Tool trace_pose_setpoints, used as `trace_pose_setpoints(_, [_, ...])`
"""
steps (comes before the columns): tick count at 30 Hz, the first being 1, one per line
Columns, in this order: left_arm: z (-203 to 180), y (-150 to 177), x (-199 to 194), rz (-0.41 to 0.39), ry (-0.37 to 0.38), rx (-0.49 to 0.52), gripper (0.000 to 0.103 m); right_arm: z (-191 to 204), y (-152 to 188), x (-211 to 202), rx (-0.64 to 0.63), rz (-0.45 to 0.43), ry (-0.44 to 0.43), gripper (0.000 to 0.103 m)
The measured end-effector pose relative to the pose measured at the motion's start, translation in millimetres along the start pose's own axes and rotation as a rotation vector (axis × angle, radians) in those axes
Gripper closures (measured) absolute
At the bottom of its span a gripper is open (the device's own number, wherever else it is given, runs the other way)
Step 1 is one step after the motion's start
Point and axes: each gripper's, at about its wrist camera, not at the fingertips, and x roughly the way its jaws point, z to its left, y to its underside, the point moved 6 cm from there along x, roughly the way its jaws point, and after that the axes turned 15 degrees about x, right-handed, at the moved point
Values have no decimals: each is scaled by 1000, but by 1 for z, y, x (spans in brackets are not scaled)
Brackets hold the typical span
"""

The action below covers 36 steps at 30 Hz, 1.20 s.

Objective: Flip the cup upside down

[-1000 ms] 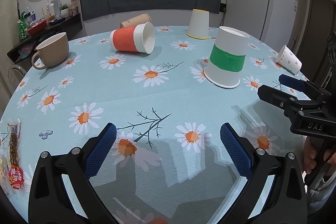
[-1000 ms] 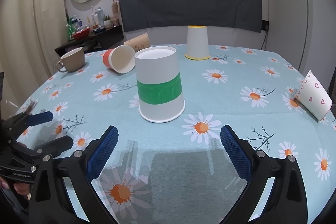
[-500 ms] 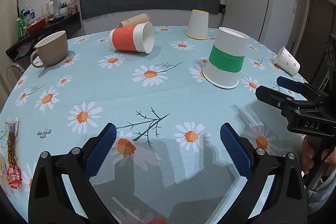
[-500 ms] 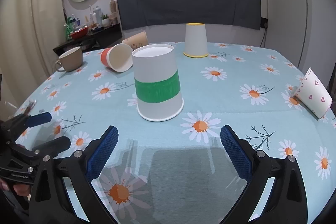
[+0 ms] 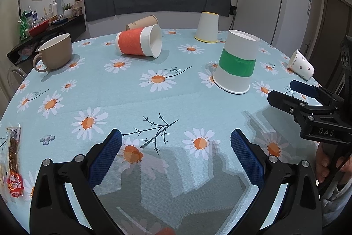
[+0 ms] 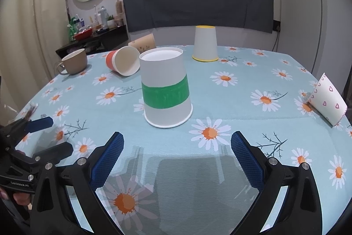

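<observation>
Over the last second the right gripper [image 6: 176, 153] has crept nearer the mouth-down green-banded cup [image 6: 166, 89], both grippers wide and empty, suggesting the flip is finished.

Tan mug [image 5: 56, 52], snack packet [image 5: 13, 161], possibly sausage

Two handheld black grippers with blue ribbed pads hover side by side, both spread wide. The left gripper [image 5: 176, 147] holds nothing; the right gripper [image 6: 176, 148] (also empty) is gripped by bare fingers [image 5: 323, 166].
</observation>
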Motion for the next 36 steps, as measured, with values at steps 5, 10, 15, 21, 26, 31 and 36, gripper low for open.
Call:
trace_pose_setpoints(5, [4,0,-2,-13,-21,-13,6,0,0,0,-2,4,-4,9])
trace_pose_setpoints(10, [3,0,-2,-11,-15,-6,6,-1,0,0,1,-1,-8,9])
trace_pose_setpoints(15, [3,0,-2,-12,-8,-11,6,0,0,0,2,-1,-9,9])
trace_pose_setpoints(21, [2,0,-2,-17,1,-3,6,0,1,0,4,-2,-8,9])
trace_pose_setpoints(26, [-3,-2,-4,-28,-5,26,6,0,1,0,4,0,-8,9])
trace_pose_setpoints(31, [-2,-2,-3,-23,-9,19,6,0,1,0,5,0,-9,9])
trace_pose_setpoints(36, [-1,-1,-2,-16,-6,14,6,1,0,0,8,0,-7,9])
